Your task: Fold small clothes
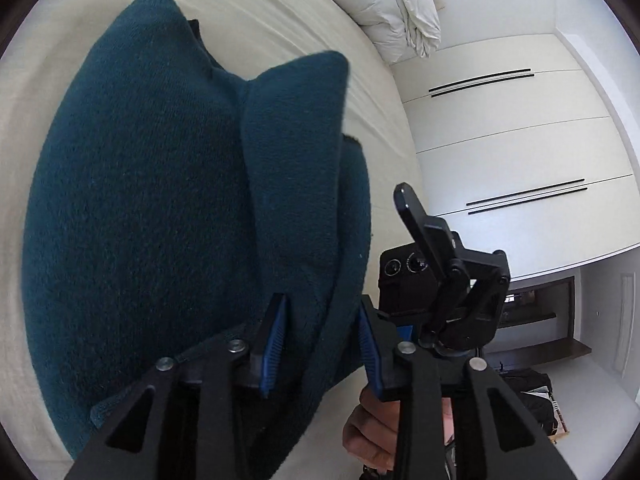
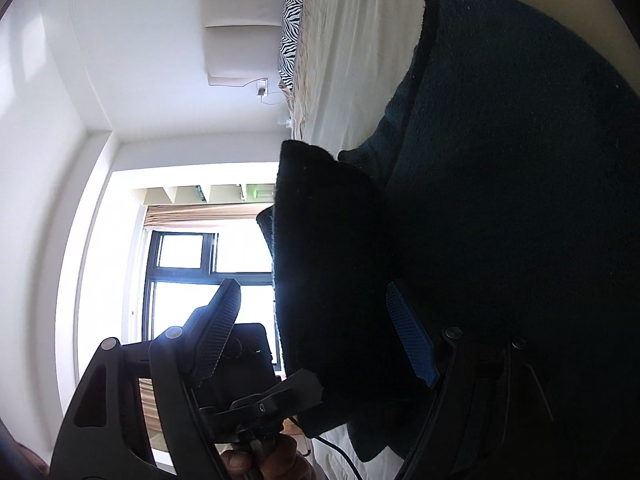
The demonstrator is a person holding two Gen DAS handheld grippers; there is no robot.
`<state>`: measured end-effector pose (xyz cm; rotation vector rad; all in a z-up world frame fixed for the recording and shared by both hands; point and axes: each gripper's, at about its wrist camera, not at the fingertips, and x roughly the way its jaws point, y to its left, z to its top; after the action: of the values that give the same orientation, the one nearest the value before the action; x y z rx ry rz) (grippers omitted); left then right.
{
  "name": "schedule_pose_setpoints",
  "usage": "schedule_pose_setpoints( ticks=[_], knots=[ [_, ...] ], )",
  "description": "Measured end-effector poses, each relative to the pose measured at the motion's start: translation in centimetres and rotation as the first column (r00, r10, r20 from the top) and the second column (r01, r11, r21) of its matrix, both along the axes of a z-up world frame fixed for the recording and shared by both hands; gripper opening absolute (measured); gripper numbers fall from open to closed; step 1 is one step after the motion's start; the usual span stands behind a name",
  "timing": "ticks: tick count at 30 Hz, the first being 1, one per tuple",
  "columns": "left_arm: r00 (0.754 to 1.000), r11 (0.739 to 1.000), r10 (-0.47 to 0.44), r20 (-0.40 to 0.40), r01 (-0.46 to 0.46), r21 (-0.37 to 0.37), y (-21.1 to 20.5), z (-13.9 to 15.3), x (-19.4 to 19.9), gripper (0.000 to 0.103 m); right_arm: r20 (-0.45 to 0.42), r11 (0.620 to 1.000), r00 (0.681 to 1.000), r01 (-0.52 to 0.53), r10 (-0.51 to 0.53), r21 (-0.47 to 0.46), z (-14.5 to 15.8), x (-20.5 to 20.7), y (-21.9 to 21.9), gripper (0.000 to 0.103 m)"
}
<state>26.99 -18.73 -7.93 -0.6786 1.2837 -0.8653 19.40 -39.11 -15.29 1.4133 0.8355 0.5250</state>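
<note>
We see a teal sweater (image 1: 140, 200) spread on the bed (image 1: 288, 28), one flap standing up in a fold. Our left gripper (image 1: 320, 344) has its jaws apart with that flap between them, pads not pressing. Our right gripper (image 2: 316, 336) stands wide open around the same raised fold.

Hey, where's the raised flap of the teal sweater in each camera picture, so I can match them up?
Left wrist: the flap stands up just left of centre, running down between the left gripper fingers.
Right wrist: the flap is the dark upright panel at centre, against the window, between the right gripper fingers.
Shared landmark: the cream bed under the sweater.
</note>
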Motion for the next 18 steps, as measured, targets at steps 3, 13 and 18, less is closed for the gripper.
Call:
schedule_pose_setpoints(
  ticks=[3, 13, 18],
  knots=[
    [0.997, 0.996, -0.018, 0.074, 0.025, -0.091, 1.7, 2.4, -1.4, 0.055, -0.004, 1.0, 1.0, -0.01, 0.01, 0.005, -0.4, 0.0, -0.4, 0.074],
    [0.991, 0.996, 0.035, 0.129, -0.024, -0.088, 10.0, 2.7, -3.4, 0.057, -0.079, 0.986, 0.994, -0.091, 0.081, -0.139, 1.3, 0.0, -0.9, 0.074],
    [0.993, 0.997, -0.026, 0.118, 0.035, -0.075, 7.8, 0.4, -5.5, 0.057, -0.099, 0.966, 0.987, -0.145, 0.126, -0.216, 2.8, -0.2, -1.7, 0.076]
  ],
)
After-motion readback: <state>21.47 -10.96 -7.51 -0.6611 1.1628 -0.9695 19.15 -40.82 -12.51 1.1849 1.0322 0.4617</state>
